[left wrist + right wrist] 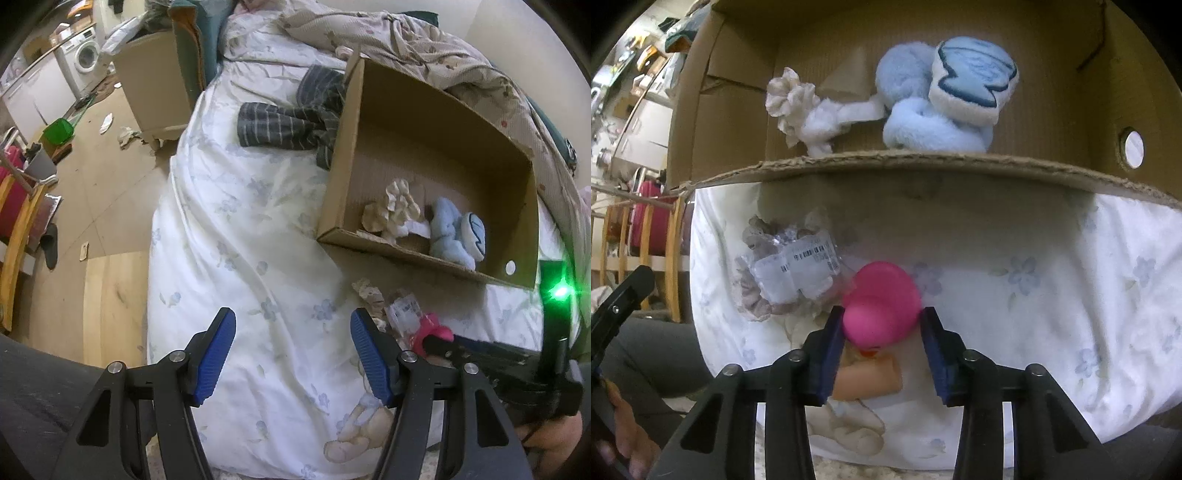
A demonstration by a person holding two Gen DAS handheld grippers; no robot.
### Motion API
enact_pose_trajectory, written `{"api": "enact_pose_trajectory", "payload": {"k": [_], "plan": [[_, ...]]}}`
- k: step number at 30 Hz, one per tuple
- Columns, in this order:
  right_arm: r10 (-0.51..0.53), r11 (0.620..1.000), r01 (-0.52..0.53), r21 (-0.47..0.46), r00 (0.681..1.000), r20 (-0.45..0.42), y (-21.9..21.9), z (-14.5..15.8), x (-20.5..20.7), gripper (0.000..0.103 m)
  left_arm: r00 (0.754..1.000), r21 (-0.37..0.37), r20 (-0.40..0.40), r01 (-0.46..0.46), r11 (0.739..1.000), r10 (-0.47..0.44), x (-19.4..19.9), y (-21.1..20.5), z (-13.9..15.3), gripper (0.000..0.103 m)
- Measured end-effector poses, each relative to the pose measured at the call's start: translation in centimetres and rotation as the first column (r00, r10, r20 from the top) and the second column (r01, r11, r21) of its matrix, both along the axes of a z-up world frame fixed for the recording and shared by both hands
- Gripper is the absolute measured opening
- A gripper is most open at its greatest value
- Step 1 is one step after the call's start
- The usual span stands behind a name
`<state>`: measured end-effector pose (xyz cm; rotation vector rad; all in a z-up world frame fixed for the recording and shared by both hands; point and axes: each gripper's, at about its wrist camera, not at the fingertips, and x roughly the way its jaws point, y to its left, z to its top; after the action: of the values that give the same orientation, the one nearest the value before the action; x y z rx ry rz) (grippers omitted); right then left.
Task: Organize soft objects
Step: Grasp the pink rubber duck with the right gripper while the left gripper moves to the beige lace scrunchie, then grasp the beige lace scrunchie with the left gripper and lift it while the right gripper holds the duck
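My right gripper (882, 325) jaws clamped on pink toy (881, 301) just above bed (1034, 295), near box (923, 164) front wall. Left gripper (293, 354) jaws open, empty. Blue plush (934, 125), scrunchie (792, 101) inside box.

**Left spread, right clamped**

My left gripper (293, 354) hovers with its jaws wide apart, nothing between the blue pads (218, 354). My right gripper (882, 332) has its jaws drawn in on either side of a pink toy (881, 304), pads touching its flanks. My right hand (550, 432) grips the handle behind those jaws.
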<state>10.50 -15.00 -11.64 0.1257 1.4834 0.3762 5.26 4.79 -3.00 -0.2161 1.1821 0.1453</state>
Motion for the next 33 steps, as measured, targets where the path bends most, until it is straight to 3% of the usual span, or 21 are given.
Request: {"api": "enact_pose_trajectory", "payload": {"k": [1, 12, 18, 20, 23, 26, 28, 29, 33], "plan": [[0.002, 1.000, -0.002, 0.003, 1.000, 0.013, -0.1, 0.4, 0.0, 0.029, 1.000, -0.002, -0.003, 0.008, 1.000, -0.008, 0.1, -0.2, -0.1, 0.062], [-0.112, 0.993, 0.107, 0.054, 0.990, 0.091, -4.2, 3.7, -0.5, 0.029, 0.974, -0.078, -0.158, 0.150, 0.986, -0.161, 1.4, -4.6, -4.8, 0.062], [-0.156, 0.984, 0.146, 0.103, 0.982, 0.108, -6.4, 4.7, -0.3, 0.029, 0.965, -0.095, -0.205, 0.149, 0.984, -0.166, 2.4, -5.7, -7.0, 0.062], [-0.165, 0.982, 0.153, 0.113, 0.980, 0.109, -6.6, 4.8, -0.4, 0.029, 0.958, -0.067, -0.225, 0.168, 0.983, -0.179, 2.8, -6.3, -7.9, 0.061], [-0.169, 0.980, 0.155, 0.122, 0.979, 0.116, -6.7, 4.9, -0.5, 0.029, 0.936, -0.026, -0.282, 0.213, 0.977, -0.212, 3.0, -7.1, -9.3, 0.051], [-0.164, 0.981, 0.150, 0.123, 0.979, 0.119, -6.7, 4.9, -0.6, 0.029, 0.937, -0.030, -0.281, 0.209, 0.977, -0.209, 3.0, -7.0, -9.7, 0.040], [-0.161, 0.981, 0.146, 0.127, 0.980, 0.120, -6.9, 5.2, -0.6, 0.029, 0.937, -0.042, -0.275, 0.211, 0.977, -0.214, 3.0, -6.8, -9.5, 0.014], [-0.160, 0.981, 0.144, 0.128, 0.980, 0.122, -6.9, 5.2, -0.6, 0.029, 0.937, -0.060, -0.274, 0.206, 0.977, -0.215, 3.0, -6.6, -9.4, 0.008], [-0.159, 0.981, 0.143, 0.133, 0.980, 0.123, -6.8, 5.2, -0.7, 0.029, 0.939, -0.102, -0.268, 0.195, 0.976, -0.216, 2.6, -5.6, -8.7, 0.007]]}}
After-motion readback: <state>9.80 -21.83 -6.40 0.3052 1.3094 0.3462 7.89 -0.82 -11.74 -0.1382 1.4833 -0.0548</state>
